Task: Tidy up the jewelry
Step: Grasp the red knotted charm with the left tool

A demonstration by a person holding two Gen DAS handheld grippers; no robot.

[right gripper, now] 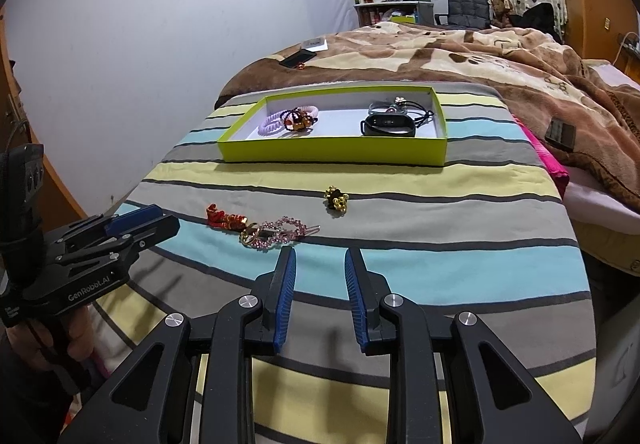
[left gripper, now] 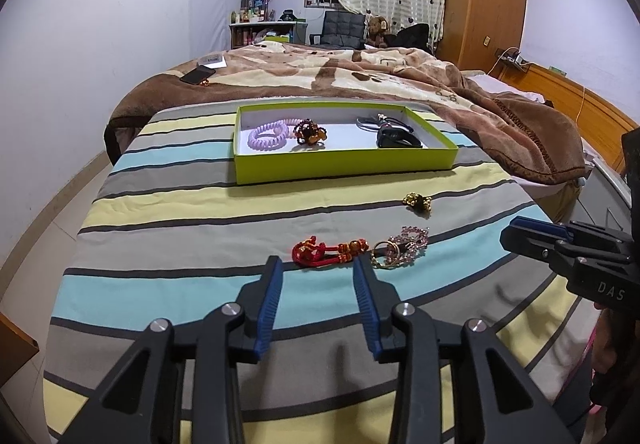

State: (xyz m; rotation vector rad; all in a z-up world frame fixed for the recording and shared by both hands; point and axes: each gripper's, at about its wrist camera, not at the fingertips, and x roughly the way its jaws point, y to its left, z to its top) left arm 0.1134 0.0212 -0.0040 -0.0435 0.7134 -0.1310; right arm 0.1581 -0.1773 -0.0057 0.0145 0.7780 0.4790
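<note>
Spread and empty, both: left gripper [left gripper: 318, 264] poised just short of the red knot [left gripper: 316, 252], right gripper [right gripper: 320, 256] just short of the pink clip [right gripper: 280, 230]. Beside these, touching, gold rings [left gripper: 386, 254]; farther out, alone, a gold bead cluster [left gripper: 417, 201] on the striped quilt [left gripper: 180, 211]. Beyond, a green tray [left gripper: 344, 163] already holding a lilac coil [left gripper: 267, 135], amber beads [left gripper: 310, 131], a black band [right gripper: 388, 123]. Judged mid-sort, three pieces pending; next, a low pinch on one. Hard to tell where rings ended and clip began; tangle behind the band unclear.
</note>
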